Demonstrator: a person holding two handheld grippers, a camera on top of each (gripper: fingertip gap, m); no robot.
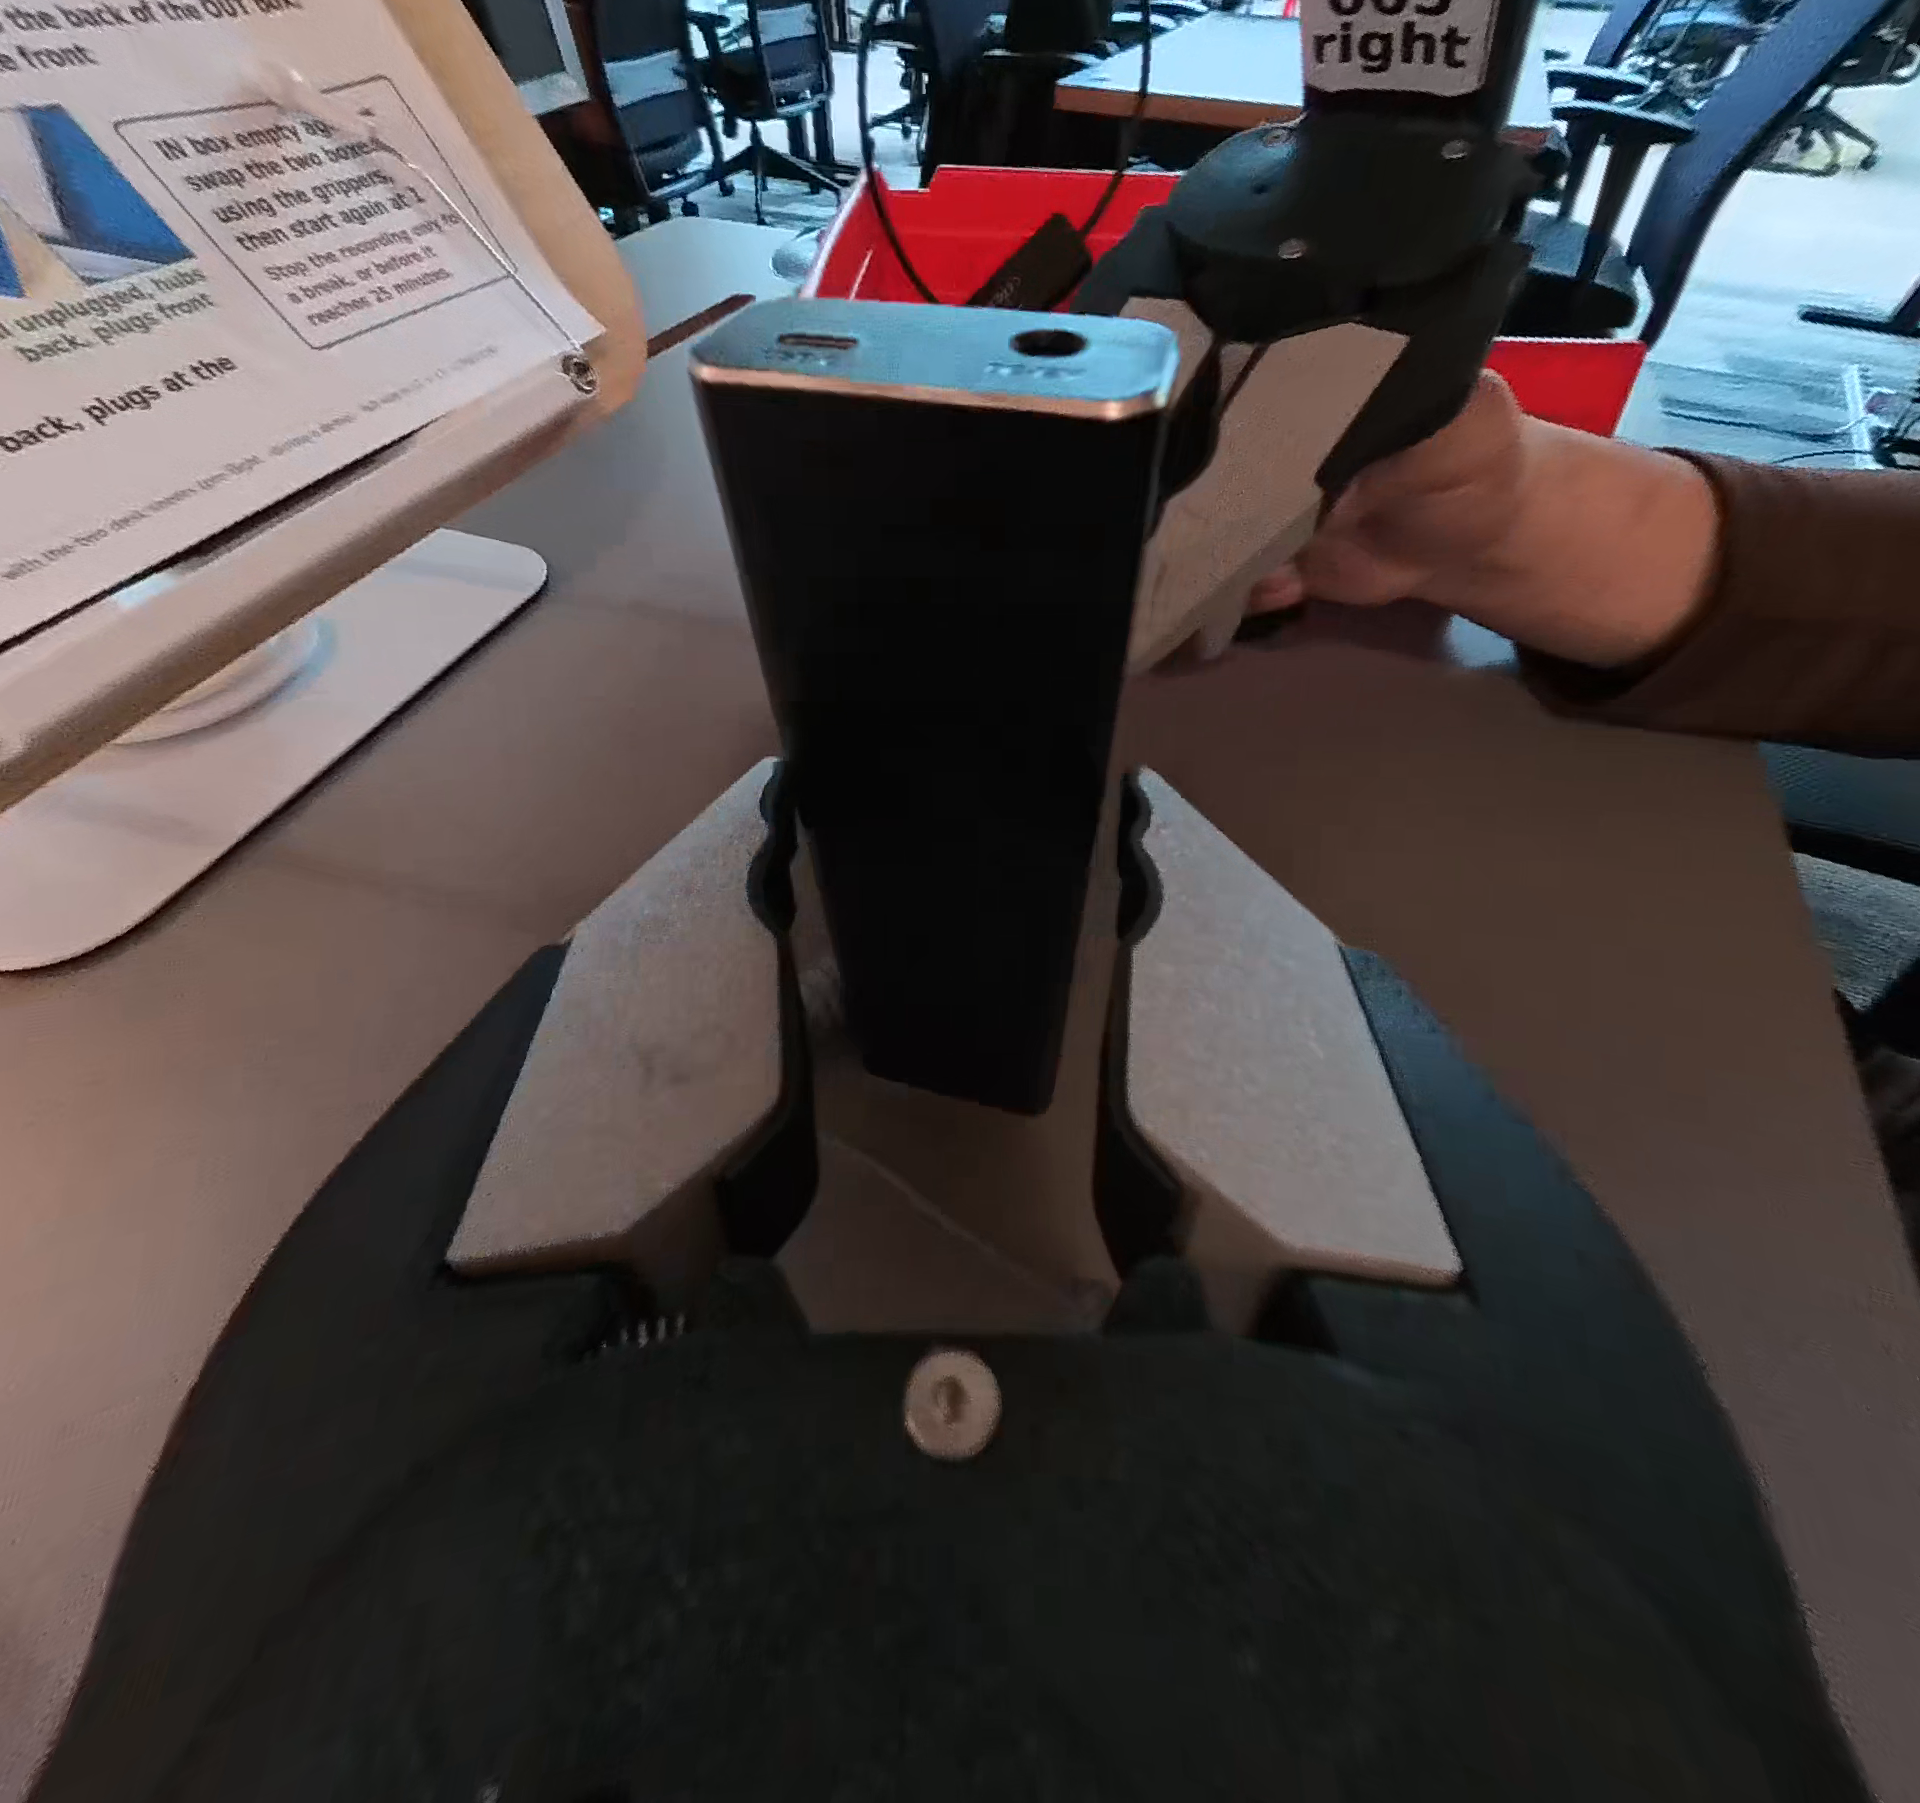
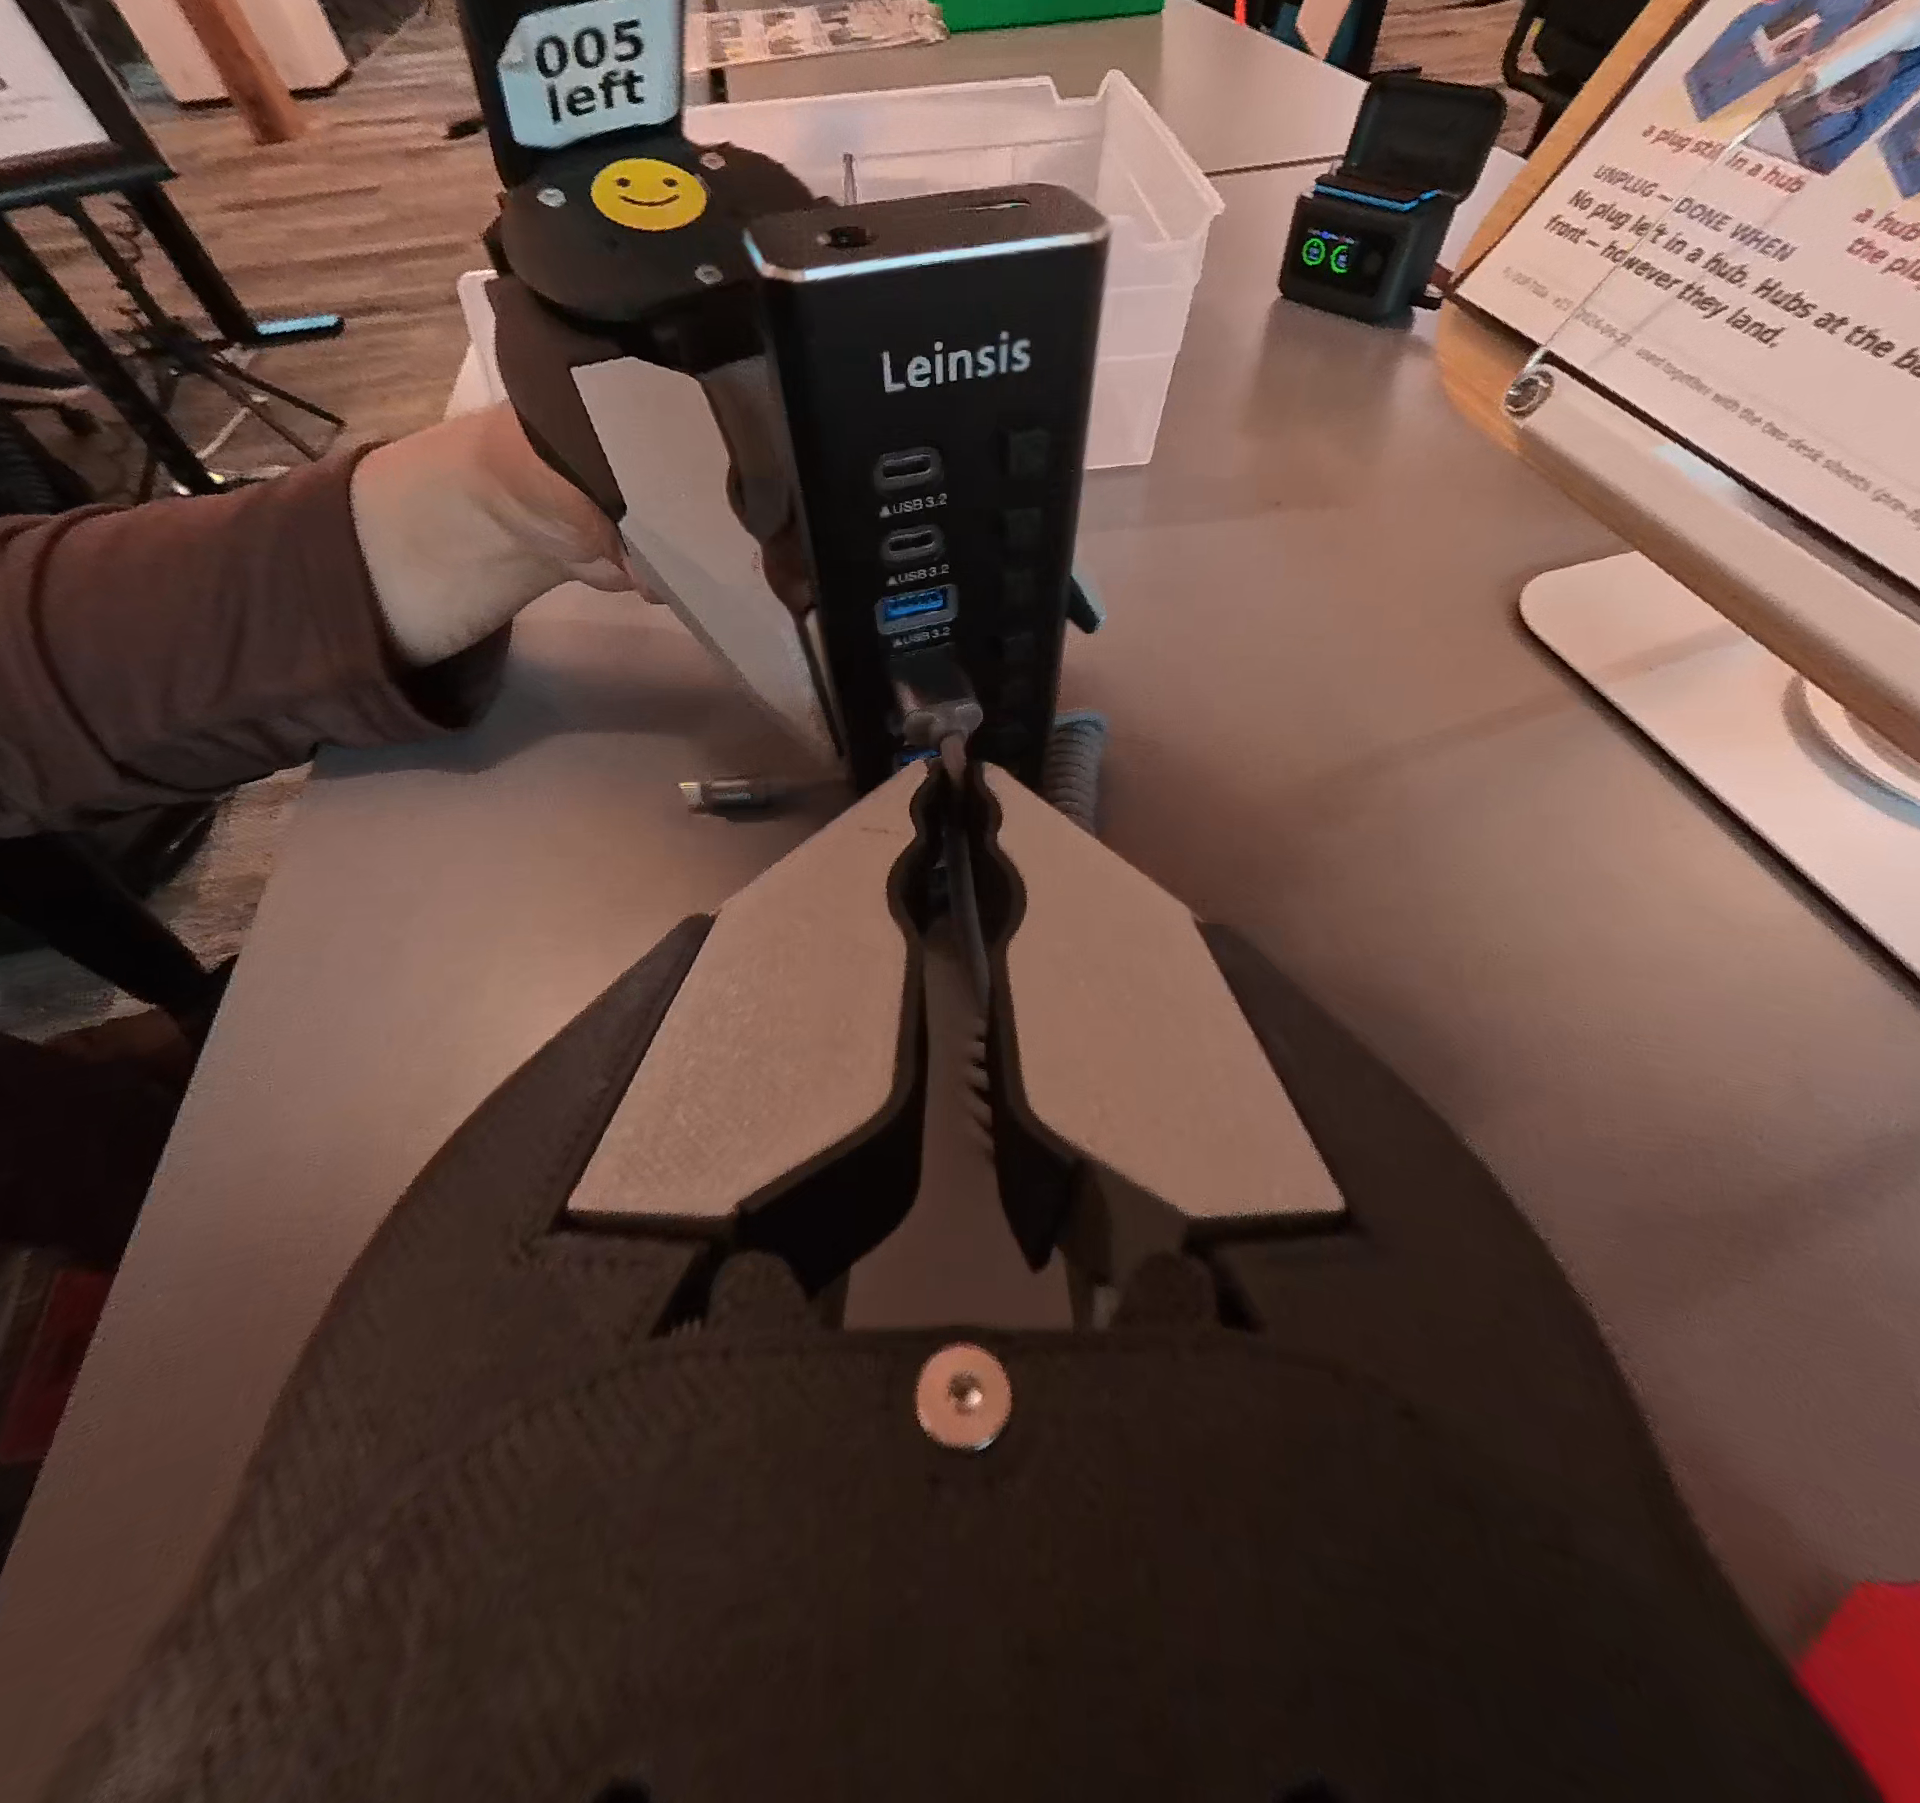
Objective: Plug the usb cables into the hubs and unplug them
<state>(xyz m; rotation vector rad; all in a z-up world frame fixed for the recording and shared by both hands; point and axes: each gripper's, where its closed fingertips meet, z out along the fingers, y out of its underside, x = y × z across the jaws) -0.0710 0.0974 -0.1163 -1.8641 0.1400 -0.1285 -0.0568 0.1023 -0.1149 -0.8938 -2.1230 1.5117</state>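
Hub is held upright off the bench, clamped between the left gripper fingers across its lower body, port face turned toward the right gripper. Right fingers are closed on the usb cable just behind the plug, which sits at a lower port straight ahead of the tips; whether it is fully seated cannot be told. A loose plug lies on the bench left of the right fingertips. Judgement: the grip is better taken on the plug shell than on the cord; motion should be kept square to the port axis with no side load, while the hub is braced firmly against the push or pull.
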